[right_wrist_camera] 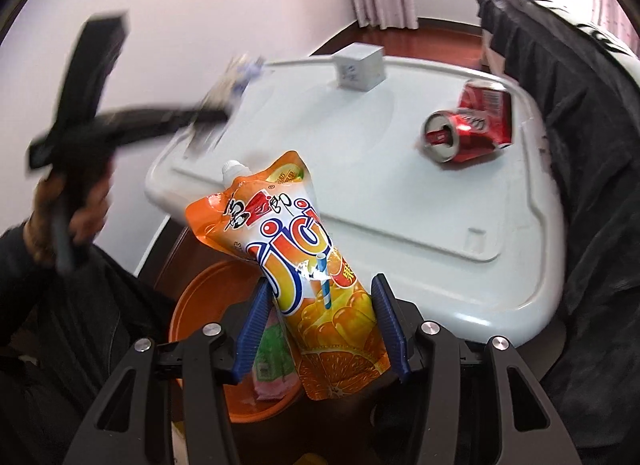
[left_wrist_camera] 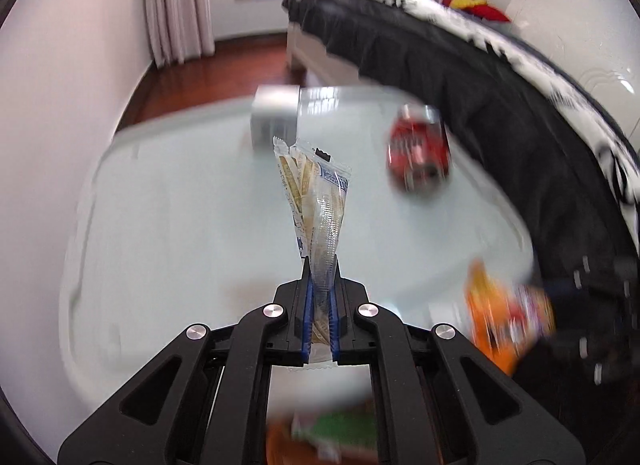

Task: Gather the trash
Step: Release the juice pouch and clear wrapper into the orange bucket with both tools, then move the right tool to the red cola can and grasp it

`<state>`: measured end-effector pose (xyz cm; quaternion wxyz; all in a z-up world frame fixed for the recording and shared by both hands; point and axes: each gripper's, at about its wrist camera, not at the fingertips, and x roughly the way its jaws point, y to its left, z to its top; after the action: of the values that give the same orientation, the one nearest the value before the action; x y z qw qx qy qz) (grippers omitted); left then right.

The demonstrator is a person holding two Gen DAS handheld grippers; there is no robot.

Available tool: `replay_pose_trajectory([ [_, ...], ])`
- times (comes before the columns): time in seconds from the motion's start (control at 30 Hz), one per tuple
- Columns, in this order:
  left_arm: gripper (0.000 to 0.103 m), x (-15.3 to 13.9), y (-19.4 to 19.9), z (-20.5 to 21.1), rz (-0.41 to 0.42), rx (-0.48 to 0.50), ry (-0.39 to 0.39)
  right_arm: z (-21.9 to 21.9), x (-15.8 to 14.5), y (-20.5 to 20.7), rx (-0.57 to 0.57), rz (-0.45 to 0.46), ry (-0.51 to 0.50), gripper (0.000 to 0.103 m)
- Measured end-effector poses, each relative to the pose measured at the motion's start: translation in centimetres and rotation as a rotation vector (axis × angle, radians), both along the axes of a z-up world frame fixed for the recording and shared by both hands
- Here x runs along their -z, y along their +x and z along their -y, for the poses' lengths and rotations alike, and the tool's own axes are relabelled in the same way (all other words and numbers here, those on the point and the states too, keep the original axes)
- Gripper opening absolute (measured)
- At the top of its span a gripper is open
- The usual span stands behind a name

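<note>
My left gripper (left_wrist_camera: 320, 277) is shut on a crumpled clear snack wrapper (left_wrist_camera: 316, 193) and holds it above the white table (left_wrist_camera: 168, 225); the right wrist view shows it blurred at the left (right_wrist_camera: 224, 113). My right gripper (right_wrist_camera: 320, 293) is shut on an orange juice pouch (right_wrist_camera: 316, 285) and holds it over an orange bin (right_wrist_camera: 208, 297) beside the table (right_wrist_camera: 400, 193). The pouch shows blurred in the left wrist view (left_wrist_camera: 508, 317). A crushed red soda can (right_wrist_camera: 472, 129) lies on its side on the table, also in the left wrist view (left_wrist_camera: 420, 149).
A small grey box (right_wrist_camera: 360, 65) stands at the table's far edge, also in the left wrist view (left_wrist_camera: 276, 117). A green and pink wrapper (right_wrist_camera: 276, 361) lies in the bin. A bed with a dark cover (left_wrist_camera: 500, 105) borders the table's right side.
</note>
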<state>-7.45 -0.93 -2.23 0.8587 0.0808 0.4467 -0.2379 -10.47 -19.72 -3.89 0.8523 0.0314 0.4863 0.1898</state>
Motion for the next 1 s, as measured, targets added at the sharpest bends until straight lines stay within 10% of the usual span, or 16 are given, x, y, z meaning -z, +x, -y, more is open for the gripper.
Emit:
replay_pose_trajectory([
  [0.3,0.006,7.2,-11.5,-3.6,-0.264,-0.033,0.003,-5.1,3.9,-2.2,-0.066,-0.112,-0.021,0.051],
  [0.57,0.009,16.0,-11.3,-3.6,-0.538,-0.165,0.065,-9.5,9.8,-1.5,-0.088,-0.237,-0.068,0.054],
  [0.67,0.032,17.9,-11.2,-3.2,-0.579,-0.174,0.142,-11.0,11.1,-1.2,-0.088,-0.251,-0.095,0.083],
  [1.0,0.046,12.8,-11.4,-3.5,-0.392,-0.227,0.181,-5.4,5.3,0.6,0.072,-0.079,0.110,0.086],
])
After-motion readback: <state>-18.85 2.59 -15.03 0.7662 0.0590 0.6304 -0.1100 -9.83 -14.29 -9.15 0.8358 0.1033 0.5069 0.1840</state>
